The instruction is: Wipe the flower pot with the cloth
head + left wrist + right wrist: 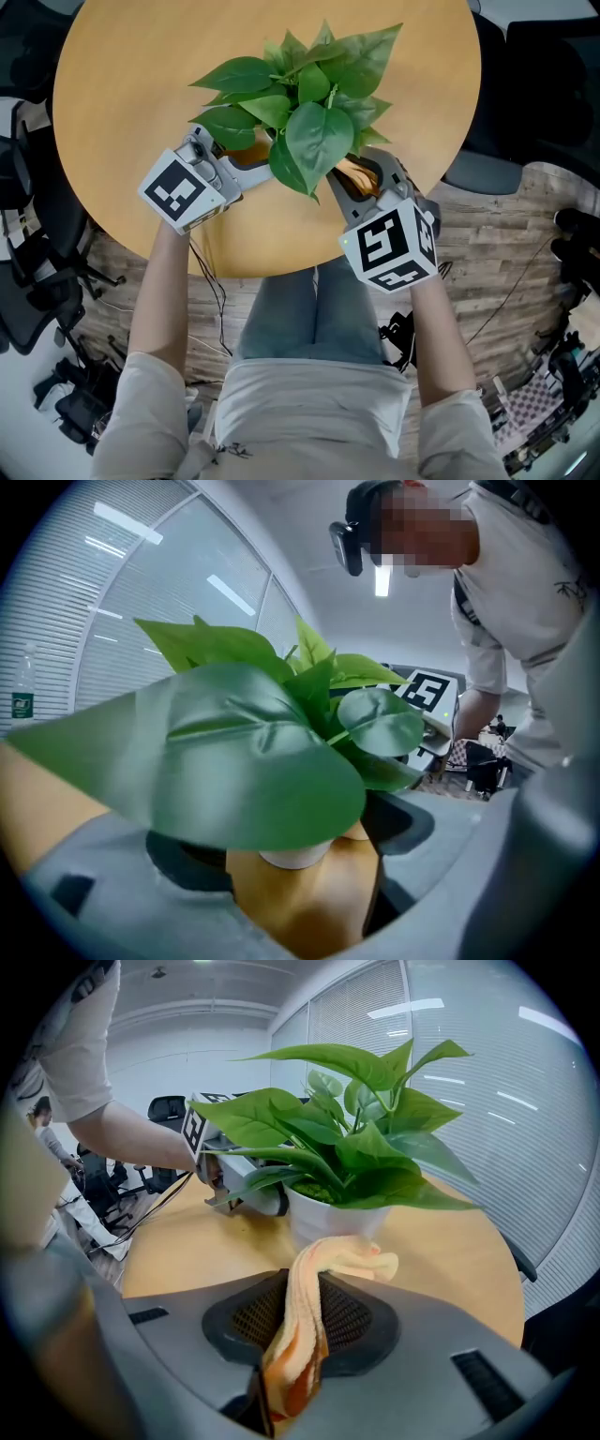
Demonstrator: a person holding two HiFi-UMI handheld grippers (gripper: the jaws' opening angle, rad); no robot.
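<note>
a round wooden worktop (141,75) stands in an office with slatted blinds (487,1072) behind glass and black chairs (169,1108) further back. the white flower pot (333,1222), carrying a leafy green plant (305,103), sits on the worktop near the edge closest to the person, between the two grippers. the left gripper (246,157) comes at the pot from the person's left, roughly level, and its fingers (112,883) stand wide apart. the base of the pot and bare worktop show in the gap between them, and no pad presses on the pot; a large leaf hangs over the gap. the right gripper (366,178) tilts downward on the other side, its fingers (450,1335) closed narrowly on a peach and orange cloth (305,1316). the cloth rises out of the grip and its free end curls over just against the front of the pot's wall, though whether it touches there is not clear.
</note>
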